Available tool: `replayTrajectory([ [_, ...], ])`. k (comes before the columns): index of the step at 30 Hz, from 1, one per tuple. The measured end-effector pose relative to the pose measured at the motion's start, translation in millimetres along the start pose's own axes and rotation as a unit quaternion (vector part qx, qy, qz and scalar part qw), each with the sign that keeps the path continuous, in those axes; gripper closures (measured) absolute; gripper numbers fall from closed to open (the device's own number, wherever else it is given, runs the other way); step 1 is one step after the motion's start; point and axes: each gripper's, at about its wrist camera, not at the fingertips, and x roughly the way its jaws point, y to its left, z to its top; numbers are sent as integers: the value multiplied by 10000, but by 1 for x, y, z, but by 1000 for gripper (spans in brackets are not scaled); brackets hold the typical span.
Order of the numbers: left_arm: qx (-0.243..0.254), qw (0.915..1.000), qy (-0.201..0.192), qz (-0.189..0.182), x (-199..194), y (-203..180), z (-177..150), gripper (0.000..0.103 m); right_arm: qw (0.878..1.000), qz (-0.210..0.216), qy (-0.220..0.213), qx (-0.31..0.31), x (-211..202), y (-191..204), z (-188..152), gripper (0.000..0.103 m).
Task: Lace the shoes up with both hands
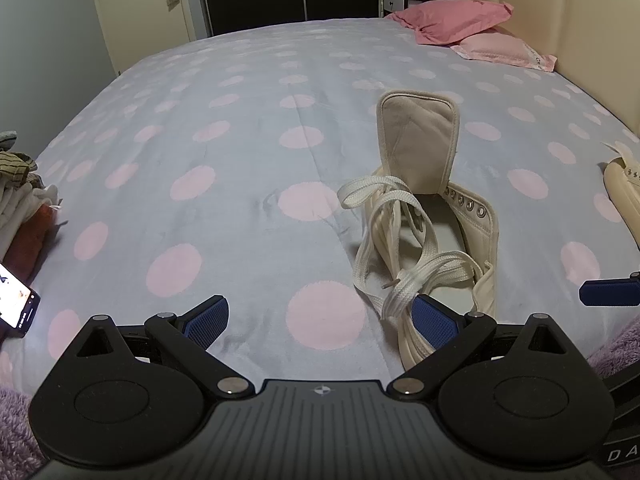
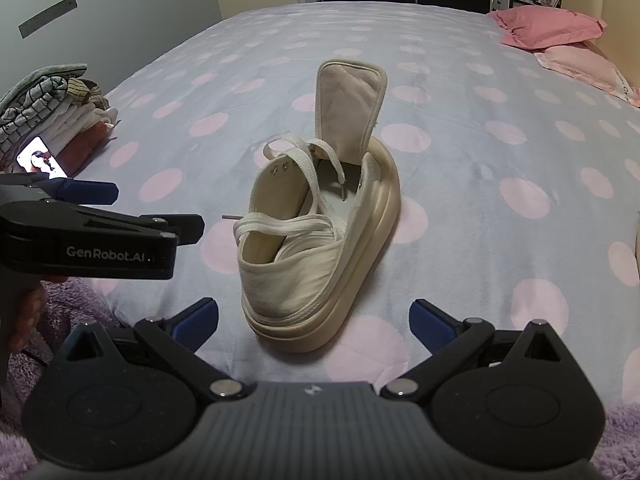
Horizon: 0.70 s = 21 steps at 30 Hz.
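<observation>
A cream platform shoe point(image 2: 320, 248) stands on the polka-dot bed, heel toward me and tongue point(image 2: 352, 108) flipped upright. Its white lace point(image 2: 288, 226) is loose, draped in loops over the opening, and one tip hangs out to the left. My right gripper point(image 2: 314, 312) is open just behind the heel, holding nothing. In the left wrist view, the same shoe point(image 1: 472, 232) sits front right with lace loops point(image 1: 404, 240) spilling over its left side. My left gripper point(image 1: 320, 316) is open and empty, its right pad beside the heel. It also shows in the right wrist view as the left gripper point(image 2: 156, 208).
A second cream shoe point(image 1: 620, 192) peeks in at the right edge. Folded clothes point(image 2: 52, 108) and a lit phone point(image 2: 42, 158) lie at the bed's left. Pink pillows point(image 1: 456, 20) rest against the headboard. A purple fleece sleeve point(image 2: 68, 300) fills the near edge.
</observation>
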Motion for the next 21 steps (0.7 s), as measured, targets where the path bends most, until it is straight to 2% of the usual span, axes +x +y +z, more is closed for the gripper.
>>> replayTrajectory([
  [21,-6,10000,43,-37,3,0,-1,3,9999,88,73,-59,3,-3,5,0],
])
